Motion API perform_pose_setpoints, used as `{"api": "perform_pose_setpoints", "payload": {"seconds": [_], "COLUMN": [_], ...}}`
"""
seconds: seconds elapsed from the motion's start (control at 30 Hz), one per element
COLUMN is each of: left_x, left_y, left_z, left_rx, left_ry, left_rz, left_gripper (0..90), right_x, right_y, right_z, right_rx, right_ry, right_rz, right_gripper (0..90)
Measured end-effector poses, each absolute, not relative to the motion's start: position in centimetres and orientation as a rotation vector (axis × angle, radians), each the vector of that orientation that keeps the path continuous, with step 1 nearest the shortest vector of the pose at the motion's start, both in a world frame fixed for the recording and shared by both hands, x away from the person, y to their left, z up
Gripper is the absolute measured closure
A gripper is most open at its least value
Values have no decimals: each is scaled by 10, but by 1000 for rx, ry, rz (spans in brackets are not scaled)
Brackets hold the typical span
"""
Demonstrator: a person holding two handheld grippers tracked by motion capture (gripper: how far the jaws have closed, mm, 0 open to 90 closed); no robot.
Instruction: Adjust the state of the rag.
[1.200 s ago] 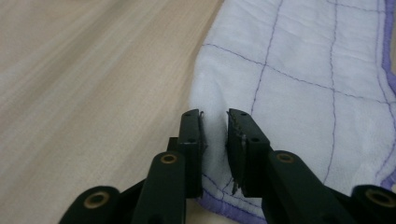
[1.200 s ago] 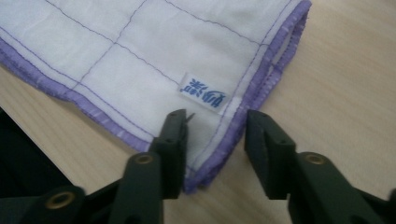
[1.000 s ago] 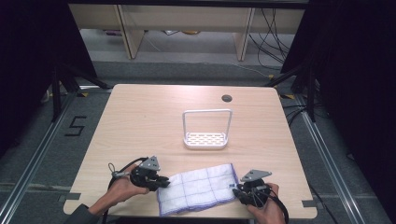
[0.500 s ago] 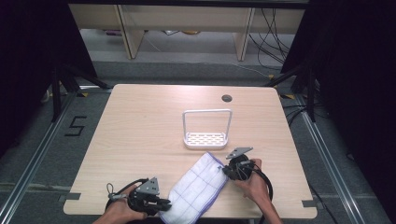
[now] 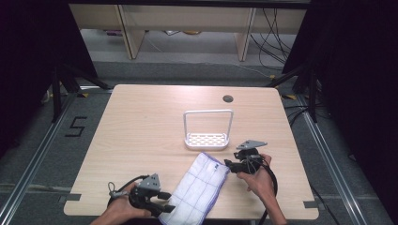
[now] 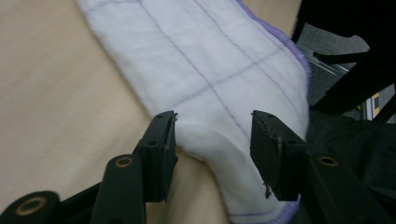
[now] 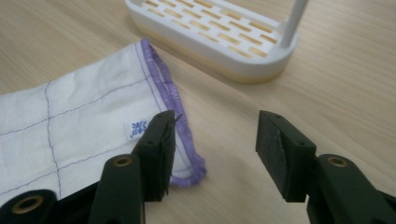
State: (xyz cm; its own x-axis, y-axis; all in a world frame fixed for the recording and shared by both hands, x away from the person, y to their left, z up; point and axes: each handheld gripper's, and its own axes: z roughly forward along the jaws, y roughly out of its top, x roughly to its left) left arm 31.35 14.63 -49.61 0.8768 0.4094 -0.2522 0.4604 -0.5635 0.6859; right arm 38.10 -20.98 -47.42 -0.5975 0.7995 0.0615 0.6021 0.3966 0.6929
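Folded cloth lying diagonally between two open grippers

The white quilted cloth with purple stitched edging lies on the pale wooden worktop, long axis 1 to 7 o'clock; left gripper gapes over its near end, right gripper open, its hem at 9 o'clock.

One white cloth with purple checks, folded, lying between the two claws; one white rack with a single hoop handle, just beyond the right claw; one round dark grommet, well beyond that rack; two hand-held claws in all, the left claw at the cloth's near end; one wooden table beneath both
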Motion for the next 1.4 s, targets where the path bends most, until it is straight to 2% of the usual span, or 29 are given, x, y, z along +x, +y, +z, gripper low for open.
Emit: {"api": "perform_pose_setpoints", "payload": {"seconds": [0.1,0.13,0.37,0.47,0.77,1.0,1.4], "left_x": [340,358,393,407,422,430,437], "left_y": [145,139,106,87,72,64,38], "left_z": [-492,-490,-491,-493,-496,-498,-502], "left_rx": [2207,2198,2188,2211,2207,2178,2222], "left_ry": [686,717,738,734,756,784,790], "left_rz": [-19,41,77,75,67,33,28], "left_gripper": [465,458,442,403,384,382,390], "right_x": [373,367,363,361,364,367,367], "right_y": [-213,-212,-209,-207,-205,-200,-197], "right_z": [-476,-480,-481,-481,-486,-488,-488], "right_rx": [1240,1277,1270,1287,1303,1359,1394], "right_ry": [2377,2390,2403,2401,2400,2410,2387], "right_rz": [965,948,960,958,956,940,936], "right_gripper": [452,452,448,450,439,397,373]}}
